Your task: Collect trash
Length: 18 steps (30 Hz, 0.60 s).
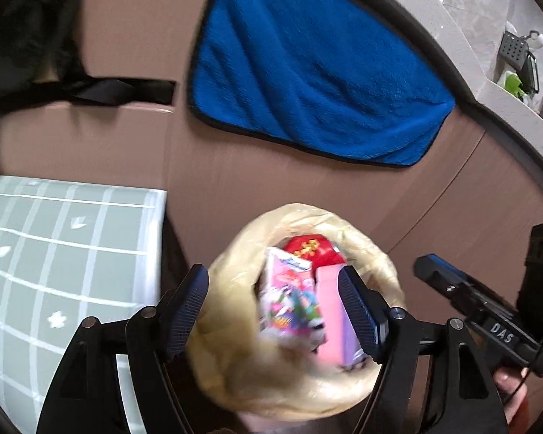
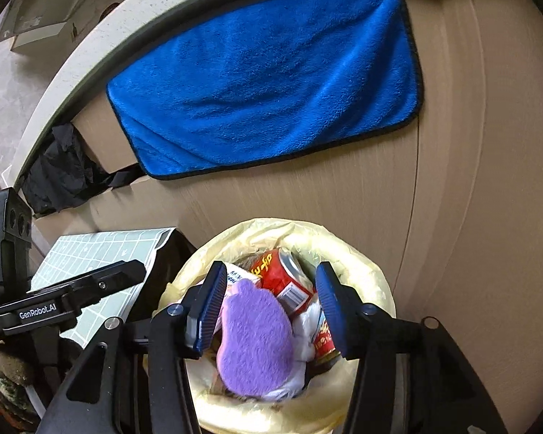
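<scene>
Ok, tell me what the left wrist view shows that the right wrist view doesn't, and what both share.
Left wrist only: a pink carton between the open fingers of the left gripper, and a green plant on the counter.
Right wrist only: a purple sponge between the open fingers of the right gripper, and white crumpled trash.
Both: the bin with a yellow liner, a red can, the blue towel and the green checked mat.
</scene>
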{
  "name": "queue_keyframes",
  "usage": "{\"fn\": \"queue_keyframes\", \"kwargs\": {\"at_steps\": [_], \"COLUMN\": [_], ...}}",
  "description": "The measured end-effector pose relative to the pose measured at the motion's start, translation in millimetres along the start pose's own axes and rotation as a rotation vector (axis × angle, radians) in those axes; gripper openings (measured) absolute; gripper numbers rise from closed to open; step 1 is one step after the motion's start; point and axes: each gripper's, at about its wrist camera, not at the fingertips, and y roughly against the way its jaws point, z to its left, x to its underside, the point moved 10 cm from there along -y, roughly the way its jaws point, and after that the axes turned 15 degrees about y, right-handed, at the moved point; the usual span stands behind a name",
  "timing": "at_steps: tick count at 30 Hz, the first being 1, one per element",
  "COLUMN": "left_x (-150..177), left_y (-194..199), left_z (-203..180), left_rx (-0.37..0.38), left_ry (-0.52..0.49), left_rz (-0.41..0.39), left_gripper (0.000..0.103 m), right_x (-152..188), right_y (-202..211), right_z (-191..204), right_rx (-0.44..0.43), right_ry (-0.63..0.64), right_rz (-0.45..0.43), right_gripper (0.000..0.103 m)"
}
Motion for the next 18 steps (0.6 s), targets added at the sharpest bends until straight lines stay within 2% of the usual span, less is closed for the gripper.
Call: {"fn": "queue_keyframes", "kwargs": {"at_steps": [3,7,12,14,18], "left_x": [4,17,47,57,80], "left_y": [31,81,149,172,217], "left_z": [3,6,10,13,20], "left_rx": [-0.032,-0.114,-0.139,-0.165,-0.216], "left_ry": [-0.028,-0.097,-0.130,-0.143,-0.152], "left_rz": [-0.049,-0.130,-0.193,-0.221,-0.271], "left_gripper": [0.074,0.074,0.074,0.074,0.073], "right_x": [1,1,9,15,31], "right_y": [19,51,99,123,166], "right_z": [13,43,88,109,140], "right_rx": [-0.010,-0.052,-0.100,-0.078,0.043], "right_ry": [-0.001,0.020,0.075,0.122,0.212], "right_rz": [-0.020,-0.057,-0.106,-0.127,-0.152], "right_gripper": [0.052,0.055,0.056,0.058,0.059]}}
